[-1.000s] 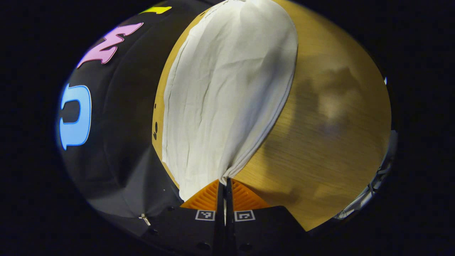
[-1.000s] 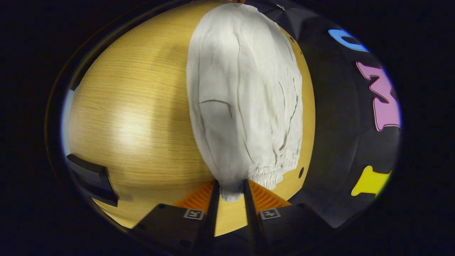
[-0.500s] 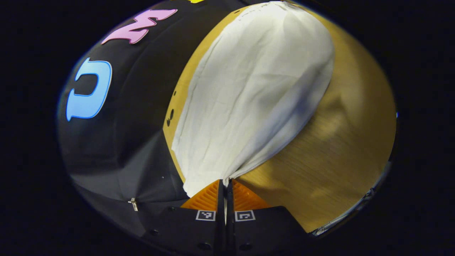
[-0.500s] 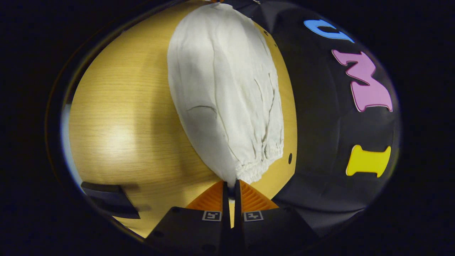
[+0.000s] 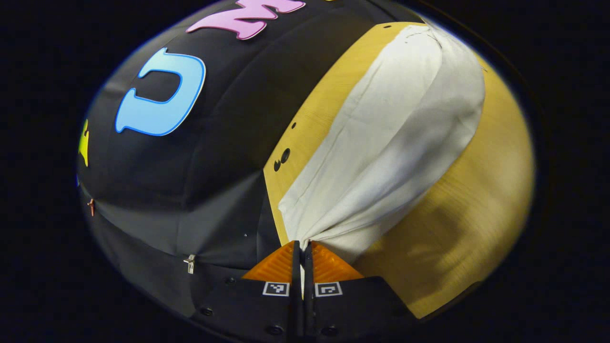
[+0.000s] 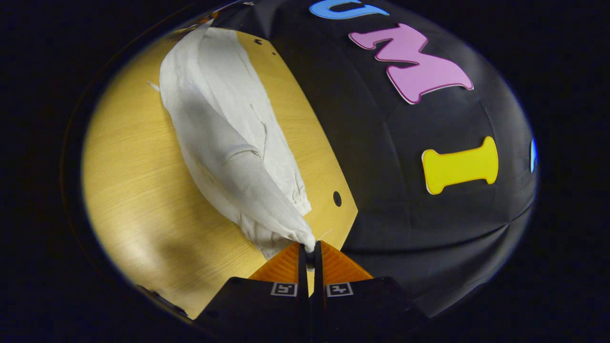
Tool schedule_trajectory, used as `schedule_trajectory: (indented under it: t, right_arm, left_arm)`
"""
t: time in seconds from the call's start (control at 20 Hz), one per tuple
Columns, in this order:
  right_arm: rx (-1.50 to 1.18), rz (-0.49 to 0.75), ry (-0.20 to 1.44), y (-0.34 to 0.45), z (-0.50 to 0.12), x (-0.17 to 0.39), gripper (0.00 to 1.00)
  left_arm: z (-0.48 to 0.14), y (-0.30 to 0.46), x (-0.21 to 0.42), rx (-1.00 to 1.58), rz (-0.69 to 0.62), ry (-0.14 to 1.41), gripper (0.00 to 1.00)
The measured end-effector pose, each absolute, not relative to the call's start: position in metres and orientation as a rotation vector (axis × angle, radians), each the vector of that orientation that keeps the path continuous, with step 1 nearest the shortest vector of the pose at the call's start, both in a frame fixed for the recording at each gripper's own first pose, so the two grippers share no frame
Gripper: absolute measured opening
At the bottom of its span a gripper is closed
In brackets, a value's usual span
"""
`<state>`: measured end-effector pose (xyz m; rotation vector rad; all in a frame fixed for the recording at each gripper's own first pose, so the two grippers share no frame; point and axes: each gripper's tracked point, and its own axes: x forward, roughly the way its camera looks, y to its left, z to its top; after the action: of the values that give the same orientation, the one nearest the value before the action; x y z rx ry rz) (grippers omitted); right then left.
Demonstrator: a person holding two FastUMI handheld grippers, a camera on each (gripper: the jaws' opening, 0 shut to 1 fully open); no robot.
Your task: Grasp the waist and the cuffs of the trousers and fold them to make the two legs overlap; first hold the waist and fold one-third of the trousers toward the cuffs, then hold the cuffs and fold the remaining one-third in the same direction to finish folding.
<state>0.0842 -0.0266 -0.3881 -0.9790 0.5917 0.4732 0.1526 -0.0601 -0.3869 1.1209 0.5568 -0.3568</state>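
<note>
the white trousers point(image 5: 381, 157) lie long on the wooden table point(image 5: 481, 209), close to its far edge by the black cloth wall point(image 5: 214, 143). my left gripper point(image 5: 302, 244) pinches one end tight and lifts it. my right gripper point(image 6: 310, 245) pinches the other end, the gathered one, tight too.

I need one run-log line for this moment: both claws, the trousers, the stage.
left claw: shut on trousers | right claw: shut on trousers | trousers: edge raised over table | stage: legs-overlap fold
</note>
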Motion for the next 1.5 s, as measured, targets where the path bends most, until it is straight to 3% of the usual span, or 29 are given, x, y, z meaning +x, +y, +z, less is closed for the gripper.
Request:
schedule_trajectory:
  t: [0.45, 0.55, 0.65, 1.1, 1.5]
  right_arm:
    - [-0.982, 0.421, 0.646, -0.017, -0.414, 0.139, 0.07]
    - [-0.951, 0.403, 0.698, -0.017, -0.431, 0.153, 0.07]
    - [-0.878, 0.411, 0.770, -0.013, -0.458, 0.164, 0.07]
    - [-0.625, 0.388, 1.001, -0.013, -0.509, 0.190, 0.07]
    - [-0.668, 0.349, 0.994, -0.014, -0.509, 0.193, 0.11]
  left_arm:
    - [-0.397, -0.092, 0.249, 1.153, -0.368, 0.502, 0.05]
    - [-0.407, -0.099, 0.268, 1.138, -0.367, 0.515, 0.10]
    - [-0.424, -0.106, 0.284, 1.151, -0.376, 0.539, 0.05]
    - [-0.461, -0.109, 0.298, 1.144, -0.404, 0.661, 0.05]
    - [-0.483, -0.112, 0.298, 1.157, -0.389, 0.742, 0.05]
